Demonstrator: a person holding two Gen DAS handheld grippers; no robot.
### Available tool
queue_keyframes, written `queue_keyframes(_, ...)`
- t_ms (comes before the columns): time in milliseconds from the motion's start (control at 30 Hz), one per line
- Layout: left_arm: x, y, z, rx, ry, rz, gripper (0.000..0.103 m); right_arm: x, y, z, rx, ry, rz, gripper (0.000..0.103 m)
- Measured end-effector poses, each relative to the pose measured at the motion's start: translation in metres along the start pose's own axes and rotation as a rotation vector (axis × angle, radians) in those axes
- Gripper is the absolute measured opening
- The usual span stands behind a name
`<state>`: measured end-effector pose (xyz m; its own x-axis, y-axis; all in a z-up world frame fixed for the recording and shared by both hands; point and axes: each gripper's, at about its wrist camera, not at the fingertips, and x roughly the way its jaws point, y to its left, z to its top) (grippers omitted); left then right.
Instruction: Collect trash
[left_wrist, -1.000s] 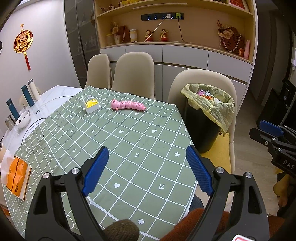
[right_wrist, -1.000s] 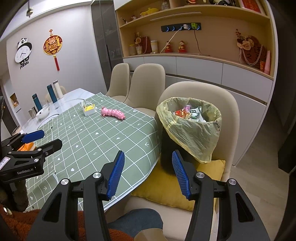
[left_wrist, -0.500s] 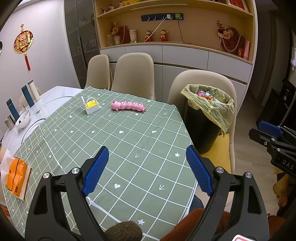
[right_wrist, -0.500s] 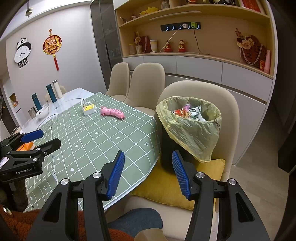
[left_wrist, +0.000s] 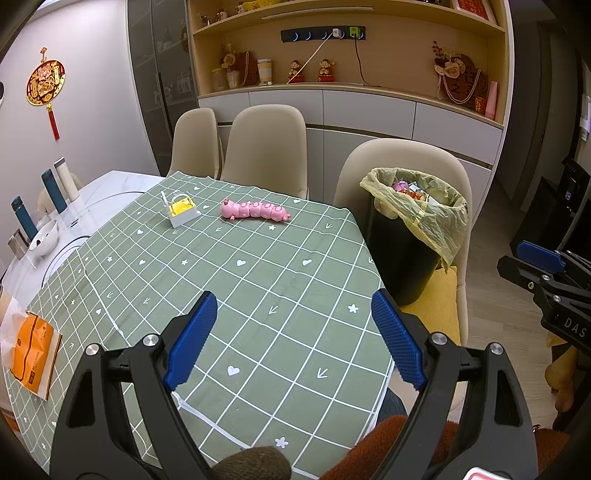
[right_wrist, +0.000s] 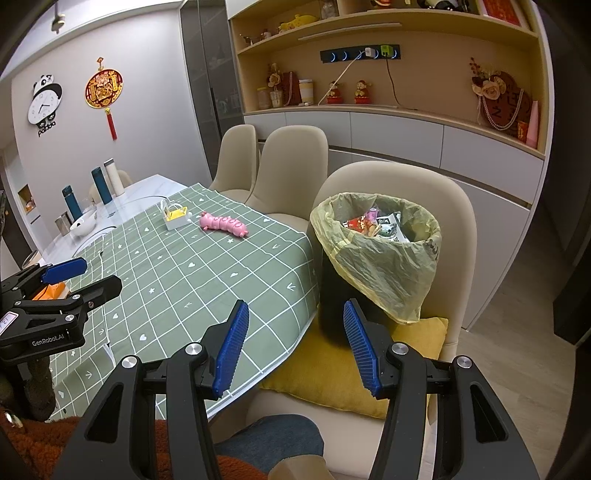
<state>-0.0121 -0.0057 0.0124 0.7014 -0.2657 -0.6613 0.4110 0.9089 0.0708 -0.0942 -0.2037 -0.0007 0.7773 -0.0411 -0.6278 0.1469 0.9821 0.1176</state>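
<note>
A black bin (left_wrist: 402, 254) lined with a yellow bag (right_wrist: 384, 266) holds several wrappers and stands on a chair's yellow cushion (right_wrist: 332, 373) at the table's right edge. An orange packet on white paper (left_wrist: 31, 350) lies at the table's near left edge. My left gripper (left_wrist: 295, 339) is open and empty above the near part of the green cloth. My right gripper (right_wrist: 297, 347) is open and empty, low in front of the bin, right of the table.
A pink caterpillar toy (left_wrist: 255, 211) and a small white-and-yellow box (left_wrist: 181, 210) sit at the far side of the green checked cloth (left_wrist: 258, 280). Bottles (left_wrist: 55, 188) and a bowl (left_wrist: 44, 238) stand at the far left. Beige chairs (left_wrist: 266, 147) ring the table.
</note>
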Motion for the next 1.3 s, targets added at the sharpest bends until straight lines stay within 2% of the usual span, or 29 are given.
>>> queue_keyframes(1300,0.0002,0.0009,-0.0048,-0.013,-0.007,-0.007,0.081,0.0029,0.0017,-0.0020,-0.012,0.019,-0.010,0.051)
